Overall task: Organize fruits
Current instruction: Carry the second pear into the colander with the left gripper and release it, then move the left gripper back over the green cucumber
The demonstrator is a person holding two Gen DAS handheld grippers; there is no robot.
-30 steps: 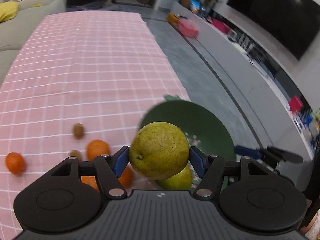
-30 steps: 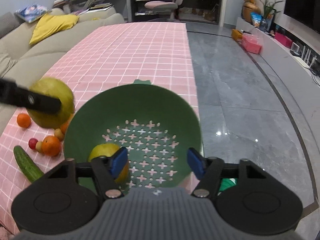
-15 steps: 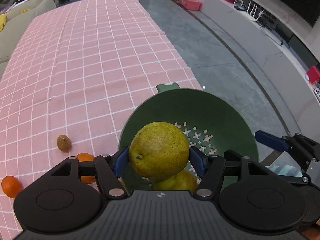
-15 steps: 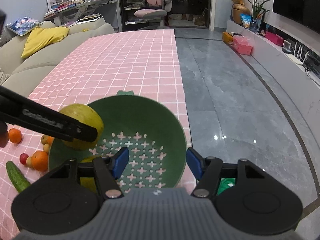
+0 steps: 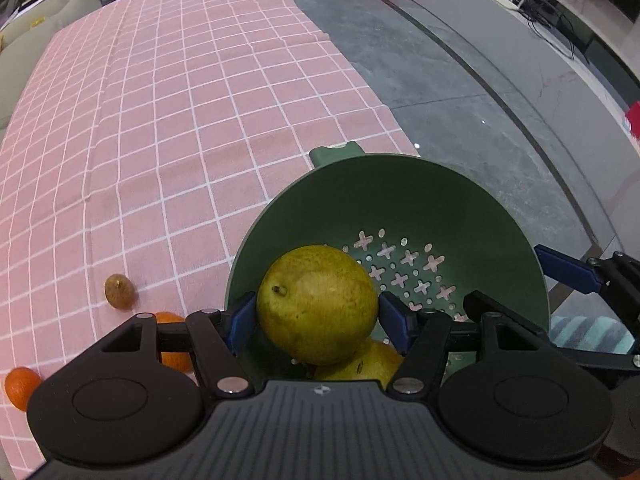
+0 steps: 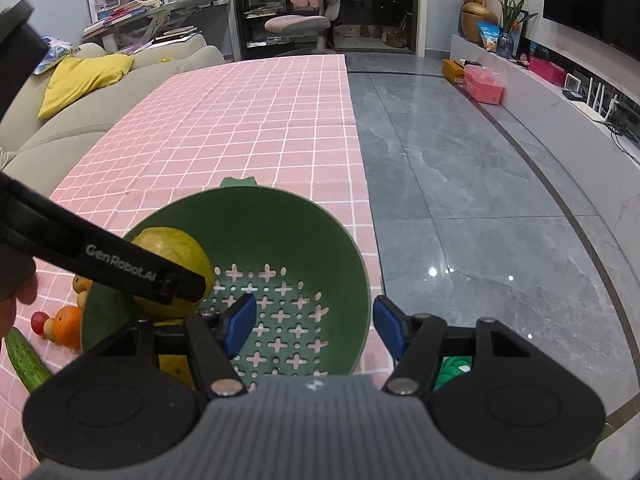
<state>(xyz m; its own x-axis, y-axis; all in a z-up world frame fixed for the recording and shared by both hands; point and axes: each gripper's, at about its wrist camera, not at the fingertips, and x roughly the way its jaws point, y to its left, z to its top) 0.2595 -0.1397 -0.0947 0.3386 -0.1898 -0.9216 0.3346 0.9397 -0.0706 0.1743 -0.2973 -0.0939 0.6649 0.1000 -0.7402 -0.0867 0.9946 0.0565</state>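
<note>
**Pear poised over the colander, drop looks imminent**

Here we are with the left gripper clamped on a pear, its blue fingers pressed to either flank of the fruit. The pear hangs directly above the near-left part of the green colander, inside the rim line, and right under it sits a second pear already in the bowl. That is the relation that matters: the way out is straight down, and the landing spot is partly taken. I'd judge a release here would set the held pear on or against the one below, so a nudge toward the perforated centre may help.

The pear's stem end faces the camera and slightly left, its long axis running roughly along the line of the fingers. Skin is yellow-green, speckled brown, firm-looking, round and broad.

The right gripper hovers at the near rim of the colander, fingers apart and gripping nothing, the bowl's floor visible between them. The left hand is plainly the one in play.

Out on the pink checked bench, oranges and a small brown fruit wait to the left.
</note>
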